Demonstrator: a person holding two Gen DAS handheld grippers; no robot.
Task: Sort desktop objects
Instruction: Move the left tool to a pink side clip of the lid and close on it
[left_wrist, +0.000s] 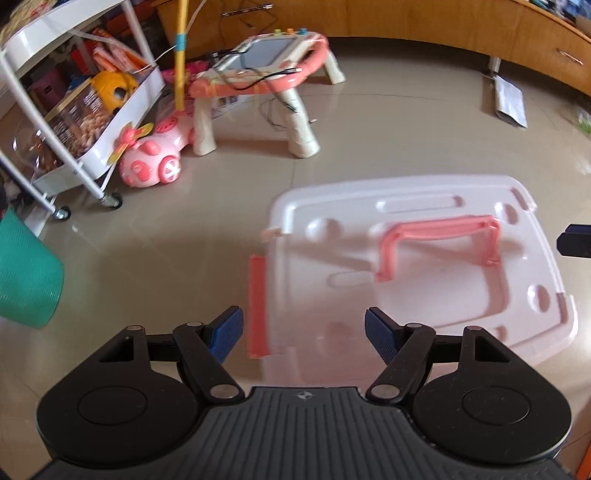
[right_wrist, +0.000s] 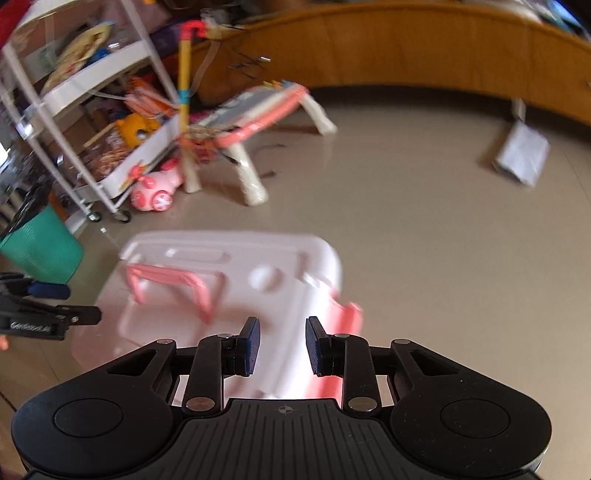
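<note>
Soft daylight across the room, pale sheen on the tiled floor (left_wrist: 388, 122), translucent storage box lid (left_wrist: 424, 266) smeared by motion blur, heavier blur in the right wrist view, wooden cabinet (right_wrist: 406, 48) bowed by fisheye edges

Motion blur smears the storage box lid (right_wrist: 236, 291) and its pink handle (right_wrist: 173, 288). The green basket (left_wrist: 26, 273) is cut off at the frame's left edge. Shelf cart (right_wrist: 92, 122) contents are too blurred to identify.

Black grippers (left_wrist: 303, 338) with ribbed blue fingers (left_wrist: 229, 334), silver rivets.
</note>
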